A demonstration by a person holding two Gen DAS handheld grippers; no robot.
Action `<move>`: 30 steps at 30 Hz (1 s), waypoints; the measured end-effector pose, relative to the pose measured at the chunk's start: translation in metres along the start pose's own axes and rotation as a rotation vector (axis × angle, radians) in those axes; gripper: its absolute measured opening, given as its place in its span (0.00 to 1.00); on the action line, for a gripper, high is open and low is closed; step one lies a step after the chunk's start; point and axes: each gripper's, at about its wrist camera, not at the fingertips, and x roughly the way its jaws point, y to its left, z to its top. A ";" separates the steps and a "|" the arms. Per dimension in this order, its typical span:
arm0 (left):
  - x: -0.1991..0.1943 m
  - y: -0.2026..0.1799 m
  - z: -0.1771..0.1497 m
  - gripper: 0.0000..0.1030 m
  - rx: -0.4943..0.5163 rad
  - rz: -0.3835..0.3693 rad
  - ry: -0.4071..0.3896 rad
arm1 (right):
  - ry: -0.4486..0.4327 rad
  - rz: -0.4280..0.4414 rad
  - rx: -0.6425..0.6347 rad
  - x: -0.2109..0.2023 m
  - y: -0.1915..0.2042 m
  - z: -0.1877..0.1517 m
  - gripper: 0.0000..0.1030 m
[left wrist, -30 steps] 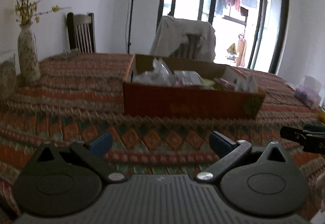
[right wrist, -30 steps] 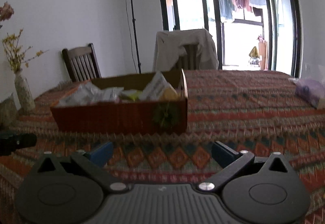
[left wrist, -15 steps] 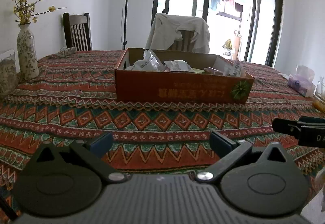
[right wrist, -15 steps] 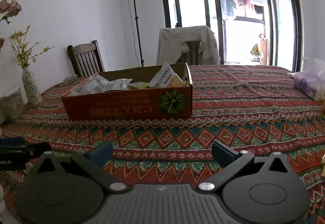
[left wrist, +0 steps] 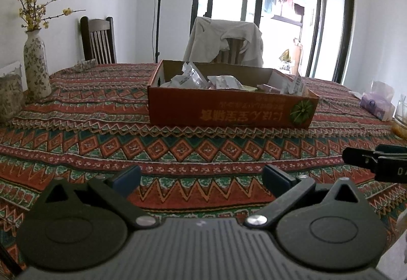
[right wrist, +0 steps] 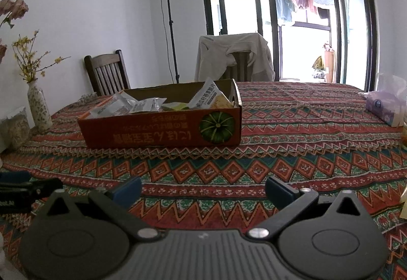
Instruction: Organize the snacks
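In the left wrist view, the left gripper (left wrist: 201,174) hovered low over the patterned tablecloth (left wrist: 76,107) with its blue-padded fingers (left wrist: 126,175) spread wide and nothing between them. The landmark was the orange cardboard box (left wrist: 229,111), which sat on the cloth well beyond the gripper; the snack packets (left wrist: 203,80) lay heaped loosely inside it, several poking above its rim. A floral vase (left wrist: 37,65) stood far to the left of the box, and a tissue pack (left wrist: 376,104) lay to its right. In the right wrist view, the right gripper (right wrist: 203,189) was likewise wide open and empty, also held short of the box (right wrist: 162,131), whose pumpkin print faced it. A tall white packet (right wrist: 207,95) leaned upright at the box's right end, with crinkled clear packets (right wrist: 132,104) toward its left end. No snack showed on the cloth outside the box, so the scene fitted either packets gathered in already or packets waiting to be sorted. By judgement, the risks lay in the box itself: it looked light, so a gripper pushing against its wall could slide it across the cloth, and thin slippery wrappers piled together could slip from the pads or drag a neighbour out over the rim.
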 end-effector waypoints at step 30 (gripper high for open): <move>-0.001 0.003 0.000 1.00 0.000 0.001 -0.003 | 0.000 0.002 -0.004 0.000 0.002 -0.001 1.00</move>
